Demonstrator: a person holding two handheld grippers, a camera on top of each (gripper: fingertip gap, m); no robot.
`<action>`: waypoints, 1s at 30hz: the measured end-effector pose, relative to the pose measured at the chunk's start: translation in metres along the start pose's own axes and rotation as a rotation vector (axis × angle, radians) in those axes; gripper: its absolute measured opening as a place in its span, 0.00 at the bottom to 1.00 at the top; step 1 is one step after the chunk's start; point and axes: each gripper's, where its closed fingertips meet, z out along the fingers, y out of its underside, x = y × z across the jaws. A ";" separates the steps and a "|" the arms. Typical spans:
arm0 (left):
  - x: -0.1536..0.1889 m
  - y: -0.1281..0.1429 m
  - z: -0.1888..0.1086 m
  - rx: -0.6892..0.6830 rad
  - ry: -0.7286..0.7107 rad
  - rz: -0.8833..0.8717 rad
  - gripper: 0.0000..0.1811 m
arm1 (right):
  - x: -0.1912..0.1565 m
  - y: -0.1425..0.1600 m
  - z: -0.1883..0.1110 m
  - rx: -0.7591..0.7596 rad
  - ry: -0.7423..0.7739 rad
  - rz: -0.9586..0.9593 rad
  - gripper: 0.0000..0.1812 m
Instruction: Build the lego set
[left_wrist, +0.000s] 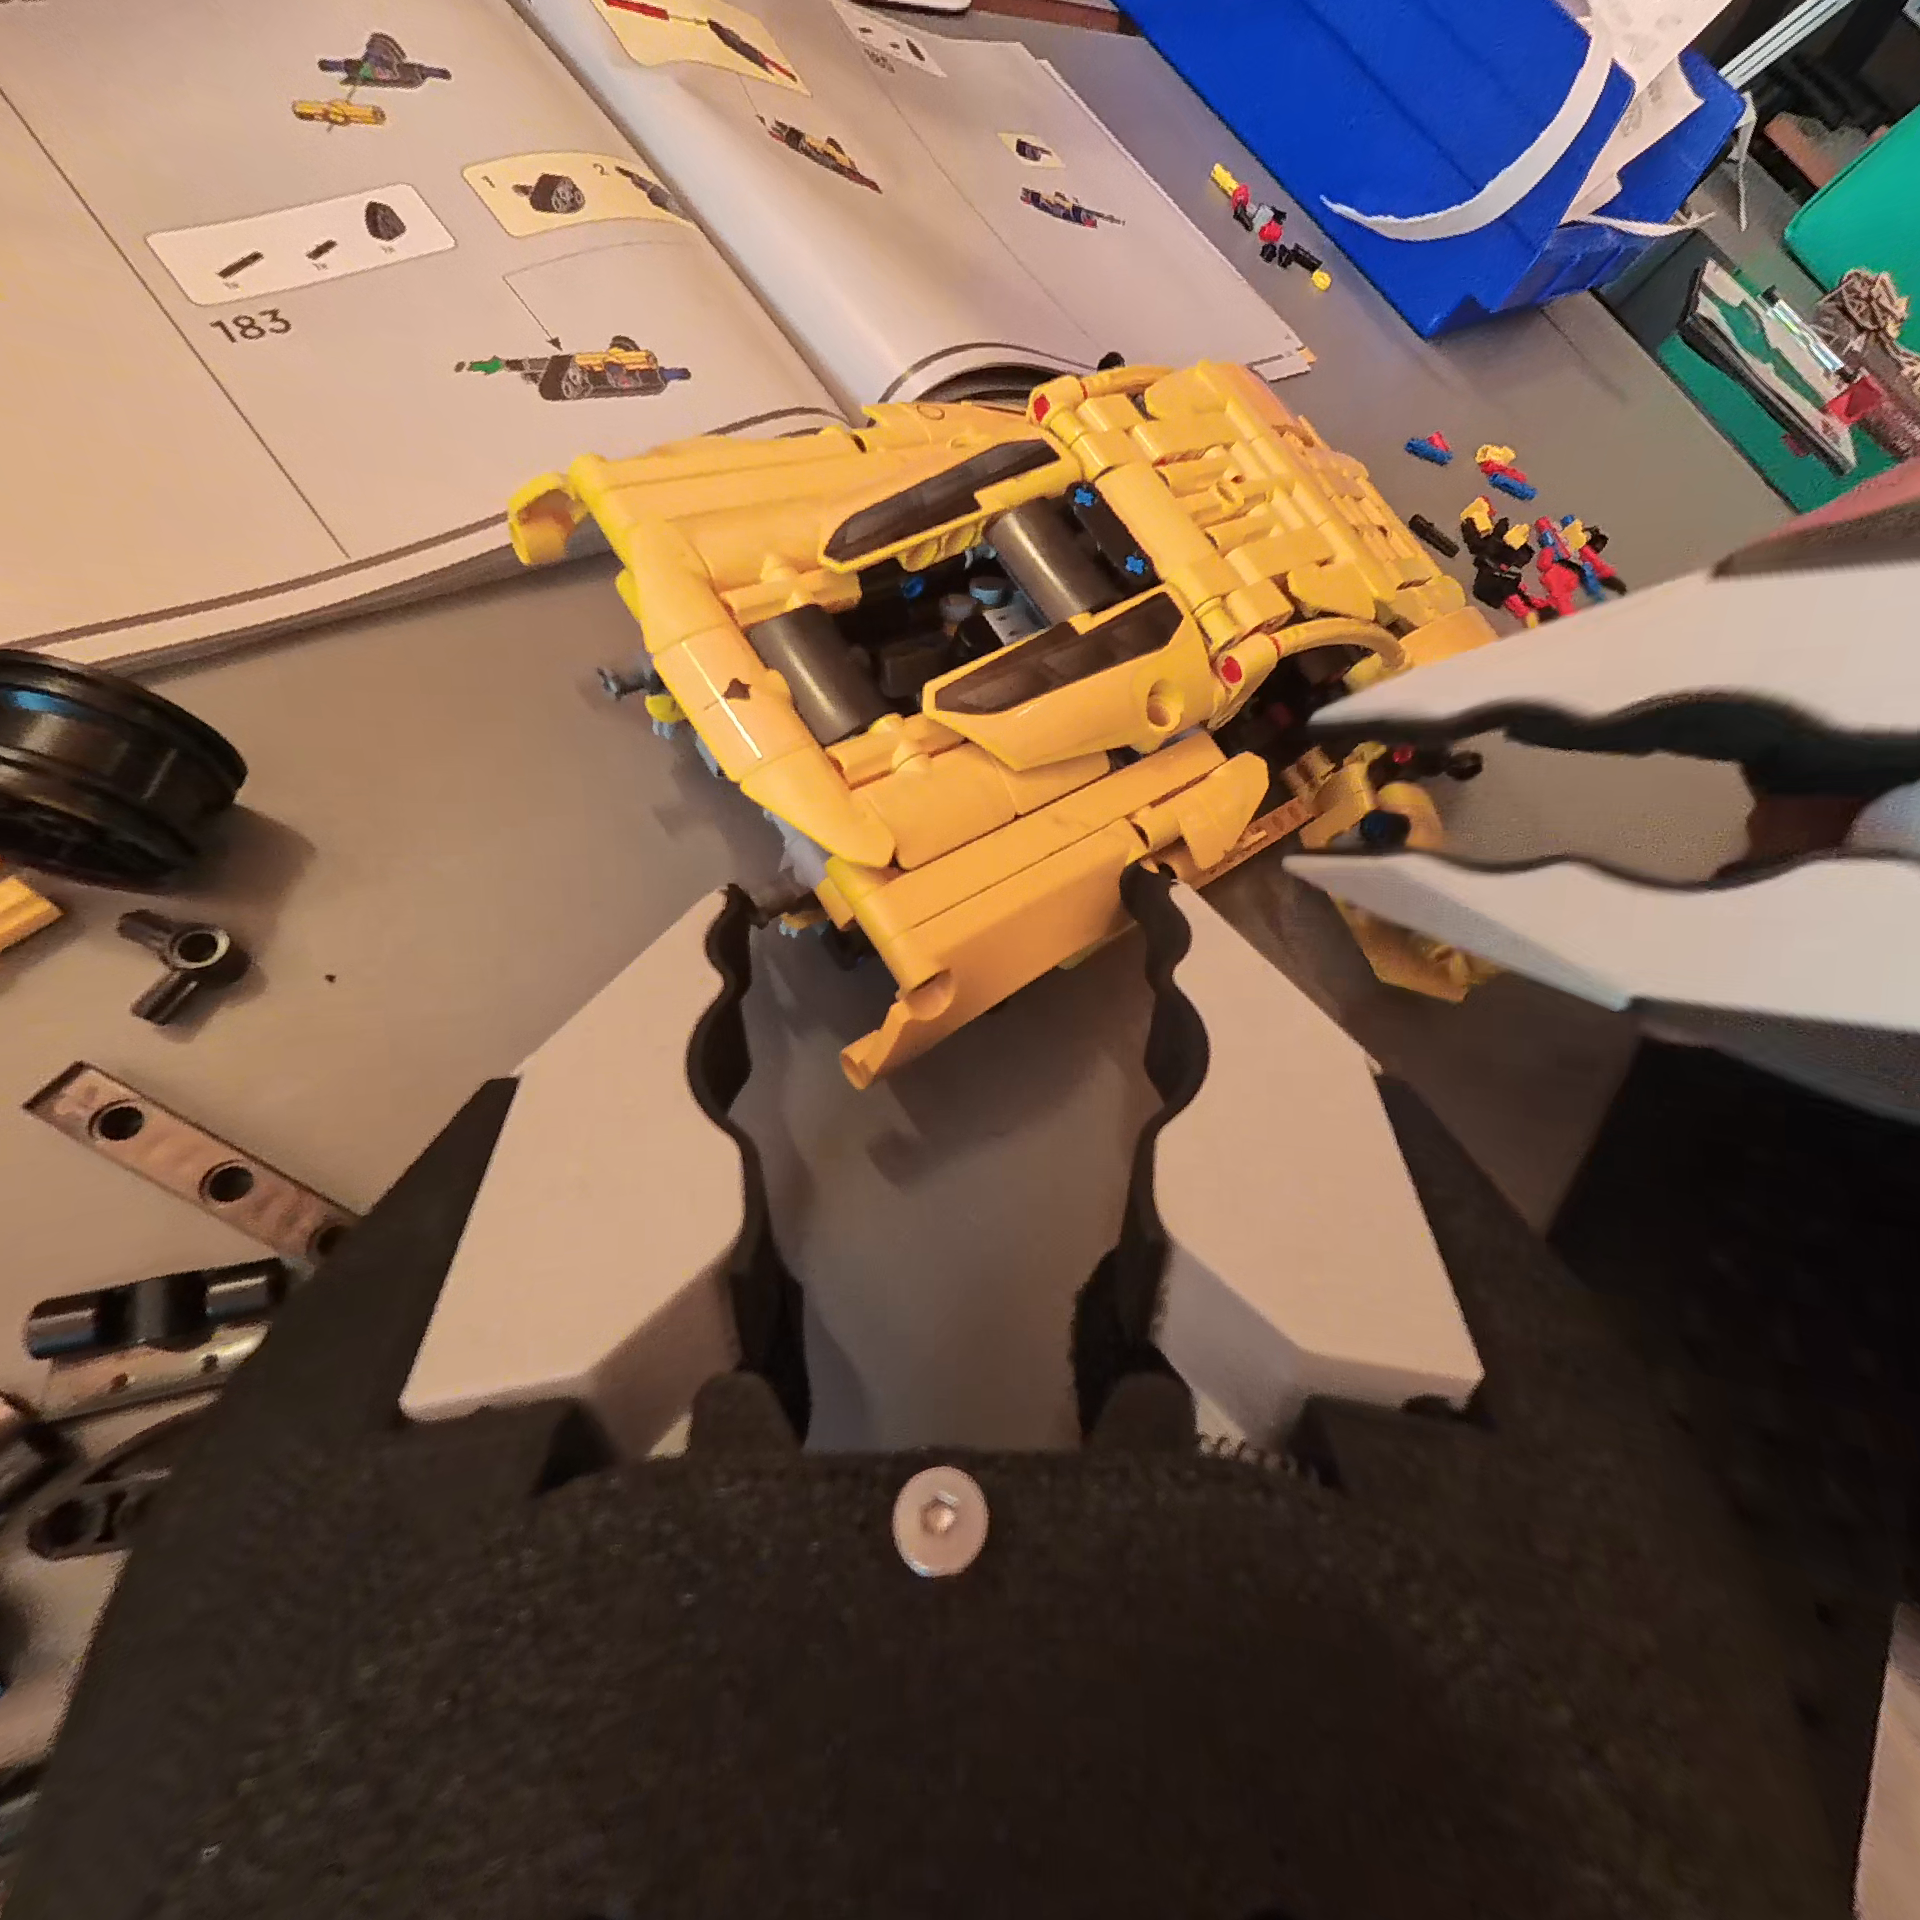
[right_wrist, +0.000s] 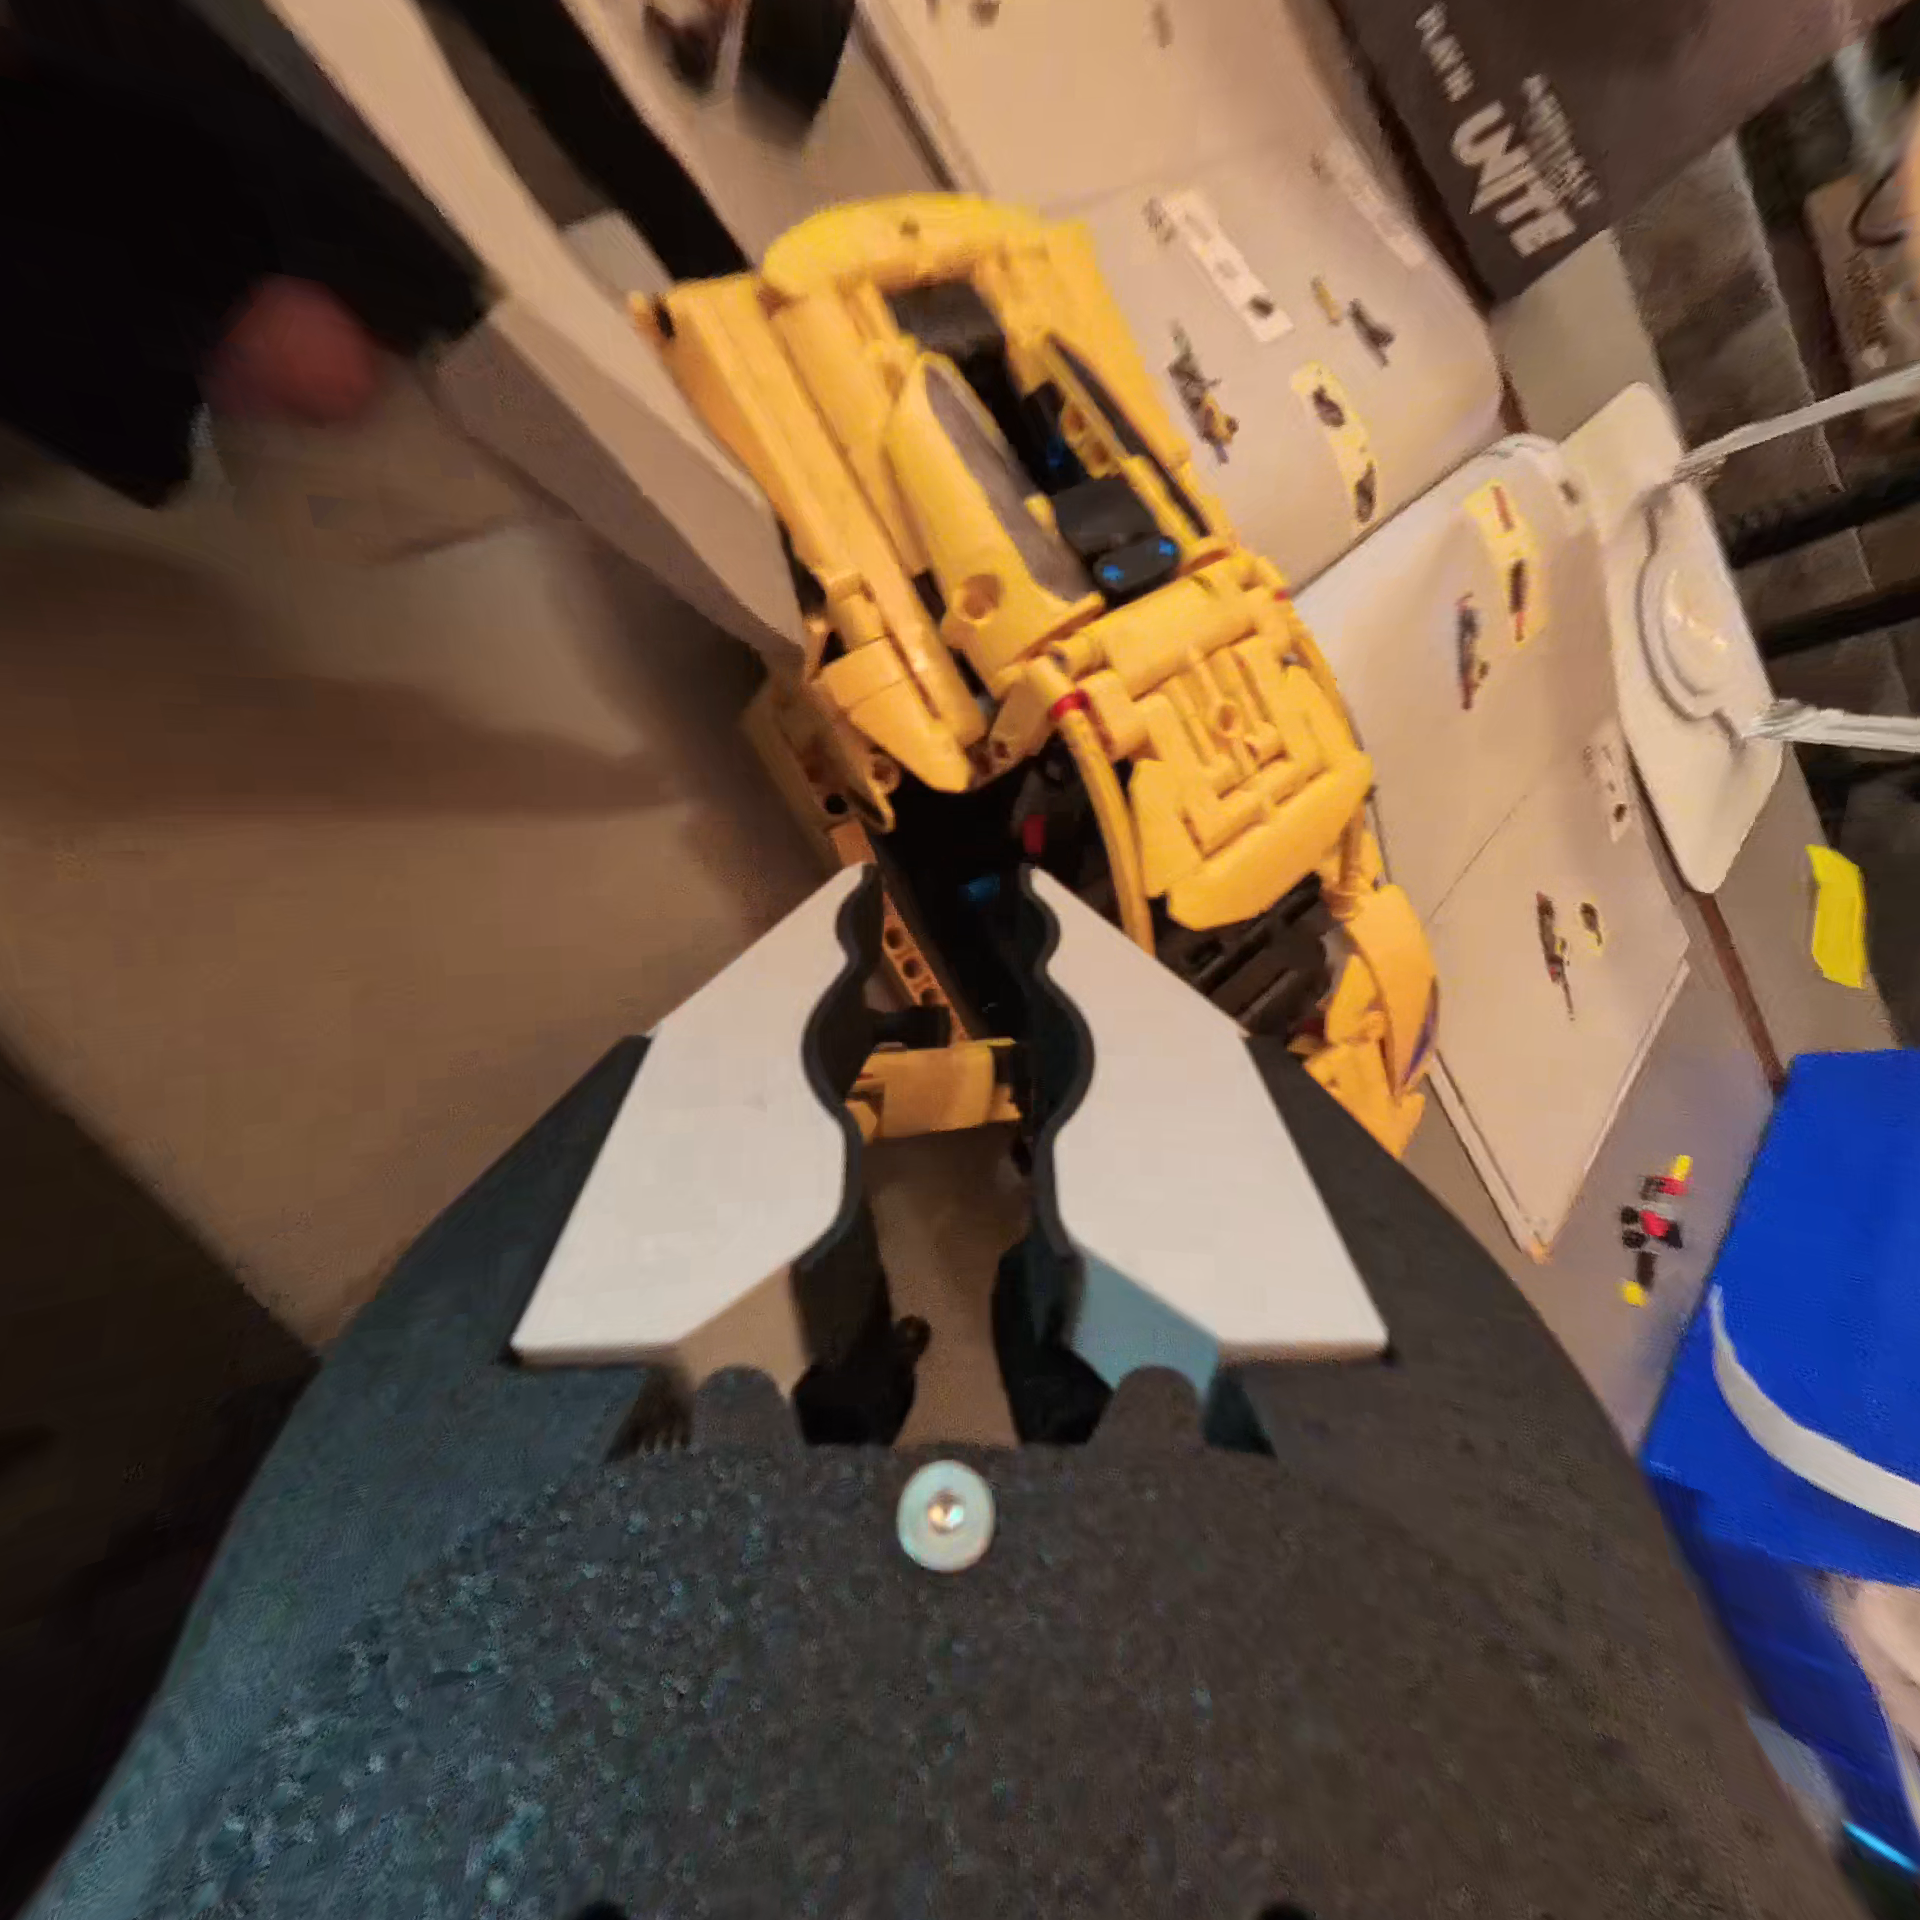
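A yellow lego car (left_wrist: 935, 644) is tilted up off the grey table, roof toward the left wrist camera. My left gripper (left_wrist: 940, 894) is shut on the car's lower side panel, one finger on each side of it. My right gripper (left_wrist: 1299, 795) comes in from the right at the rear wheel arch. In the right wrist view the car (right_wrist: 1039, 644) stands on edge. The right gripper (right_wrist: 945, 883) has its fingers a narrow gap apart around dark and tan chassis parts. I cannot tell whether it clamps them. The left gripper's white fingers (right_wrist: 644, 468) lie against the car's far side.
An open instruction booklet (left_wrist: 416, 312) lies behind the car. A blue bin (left_wrist: 1403, 135) stands at the back right. Small loose pieces (left_wrist: 1527, 551) lie right of the car. A black wheel (left_wrist: 94, 769), a black connector (left_wrist: 187, 961) and a grey holed beam (left_wrist: 177, 1153) lie left.
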 end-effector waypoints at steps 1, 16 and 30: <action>0.000 0.000 0.000 0.001 0.001 -0.001 0.42 | -0.004 0.002 0.004 -0.044 0.004 -0.020 0.12; 0.002 0.001 -0.003 0.016 0.044 -0.049 0.42 | 0.012 0.010 0.019 -0.301 0.164 -0.181 0.05; 0.002 0.002 -0.003 0.013 0.044 -0.052 0.41 | -0.006 0.003 -0.009 -0.224 0.052 -0.111 0.04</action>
